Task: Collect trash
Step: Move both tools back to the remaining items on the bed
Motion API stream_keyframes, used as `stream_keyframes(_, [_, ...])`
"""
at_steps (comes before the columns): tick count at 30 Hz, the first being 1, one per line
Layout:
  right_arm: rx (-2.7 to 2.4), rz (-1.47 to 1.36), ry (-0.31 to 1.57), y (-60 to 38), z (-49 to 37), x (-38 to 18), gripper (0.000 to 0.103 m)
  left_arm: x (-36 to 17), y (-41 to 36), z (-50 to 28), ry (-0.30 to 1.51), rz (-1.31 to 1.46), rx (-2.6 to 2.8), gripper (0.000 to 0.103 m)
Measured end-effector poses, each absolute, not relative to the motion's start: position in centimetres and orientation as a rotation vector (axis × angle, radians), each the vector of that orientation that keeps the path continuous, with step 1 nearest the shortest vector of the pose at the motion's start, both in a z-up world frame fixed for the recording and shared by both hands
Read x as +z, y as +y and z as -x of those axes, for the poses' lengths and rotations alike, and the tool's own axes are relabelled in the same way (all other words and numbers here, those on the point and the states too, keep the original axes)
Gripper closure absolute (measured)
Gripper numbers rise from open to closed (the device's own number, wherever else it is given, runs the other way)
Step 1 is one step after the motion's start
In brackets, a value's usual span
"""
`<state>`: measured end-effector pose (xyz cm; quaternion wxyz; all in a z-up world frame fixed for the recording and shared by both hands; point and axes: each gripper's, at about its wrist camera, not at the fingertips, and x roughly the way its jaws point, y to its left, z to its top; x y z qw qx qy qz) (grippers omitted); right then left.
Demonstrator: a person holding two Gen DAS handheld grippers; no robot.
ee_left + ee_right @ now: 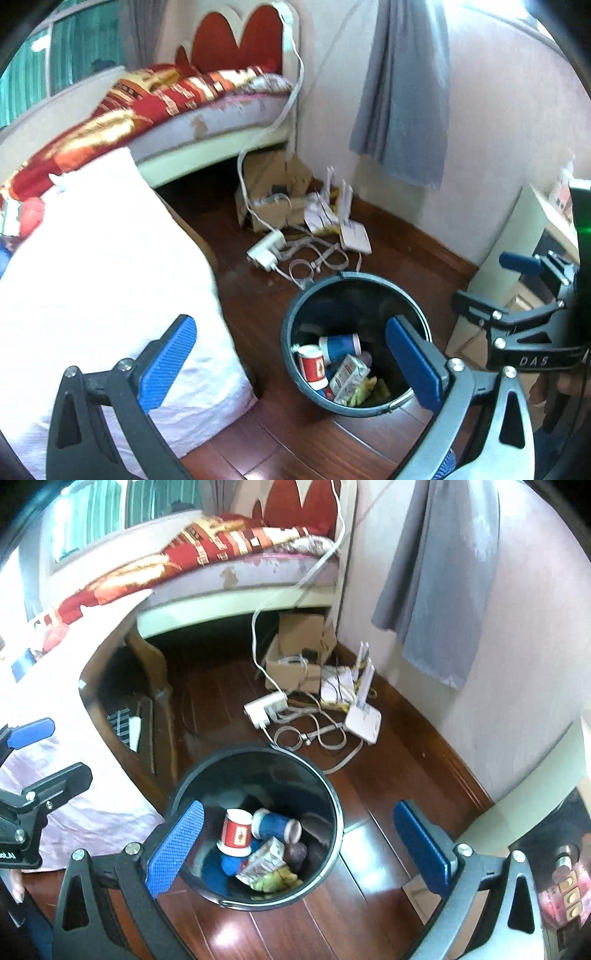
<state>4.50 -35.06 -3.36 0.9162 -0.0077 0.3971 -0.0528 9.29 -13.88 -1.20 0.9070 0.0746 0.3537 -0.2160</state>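
My left gripper's [291, 363] blue-padded fingers [168, 363] stand spread wide with nothing between them, hovering above a dark round trash bin [295, 314] on the red-brown wood floor [295, 439]. In the left wrist view the bin already holds a red-and-white paper cup [311, 363], a blue paper cup [340, 345], a small drink carton [349, 376] and a yellowish crumpled scrap [369, 391]. A white cloth [110, 277] drapes at left; a white power adapter [266, 251] with tangled cables and a white router [355, 238] lie on the floor beyond the bin, near an open cardboard box [273, 184] under the bed [207, 122]. My right gripper [491, 288] shows at the right edge, its jaws likewise apart. In the right wrist view, my right gripper [299, 849] also hangs wide open and empty, the trash bin [325, 786] sitting between its fingers [175, 847]. The red-and-white cup [238, 832], blue cup [275, 825], carton [264, 860] and yellowish scrap [275, 880] lie heaped at the bottom. The adapter [266, 707], router [364, 720] and box [291, 664] lie behind, a grey curtain [443, 576] hanging at the wall. My left gripper [40, 749] is open at the left edge.
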Motion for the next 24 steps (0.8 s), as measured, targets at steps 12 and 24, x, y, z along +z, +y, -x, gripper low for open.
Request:
stream_keyframes(12, [0.048,0.056,0.657,-26.8,-6.0,1.4,0.0,3.5,-5.4,-9.5,0.61,-0.104,-0.266,0.0])
stream_keyframes(24, [0.264,0.049,0.622,-16.0,-10.9,4.0,0.0,3.6,9.0,-11.1,0.589,0.032,-0.025,0.005])
